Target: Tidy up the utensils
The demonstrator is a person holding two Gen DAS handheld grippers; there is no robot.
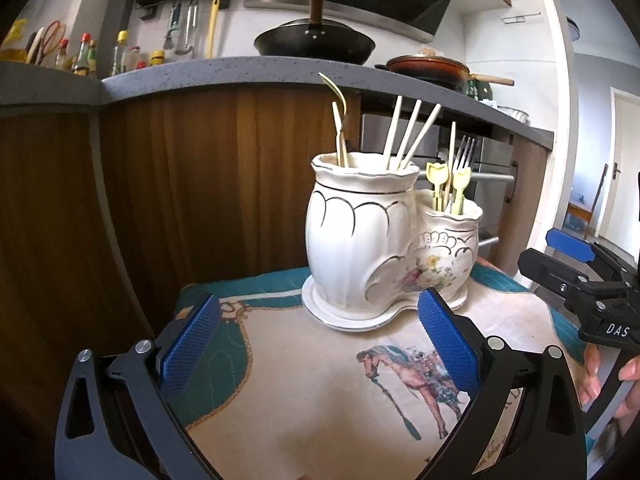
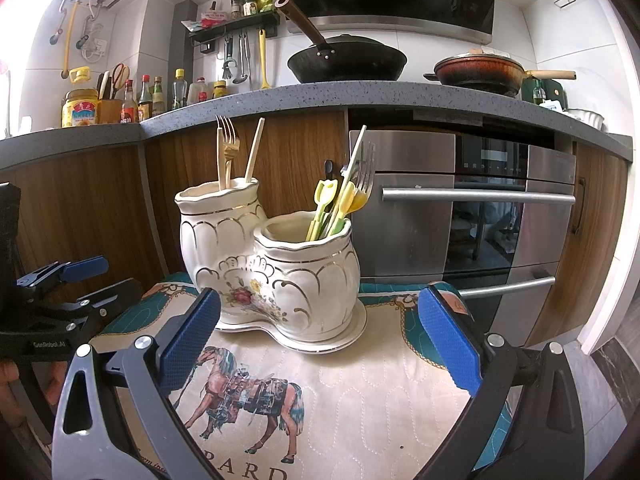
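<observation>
Horse-print quilted cloth (image 2: pixel 360 392) over a table, apparently; white ceramic utensil holder (image 2: pixel 280 280) upon it

One two-pot ceramic holder (image 2: pixel 276 276); two yellow tulip picks (image 1: pixel 437 172); two pans, the wok (image 2: pixel 346 60) at 12 o'clock.

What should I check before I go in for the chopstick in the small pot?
1. Left gripper open and empty: ok.
2. Right gripper open and empty: ok.
3. Ceramic holder upright on its saucer, on the horse-print cloth: ok.
4. Stray chopstick stands in the small pot among the silver forks and yellow tulip picks, and sticks out well above them: ok.
5. Room in the tall pot with the other chopsticks: ok.
6. Whether the chopstick will lift free of the forks: cannot tell.
</observation>
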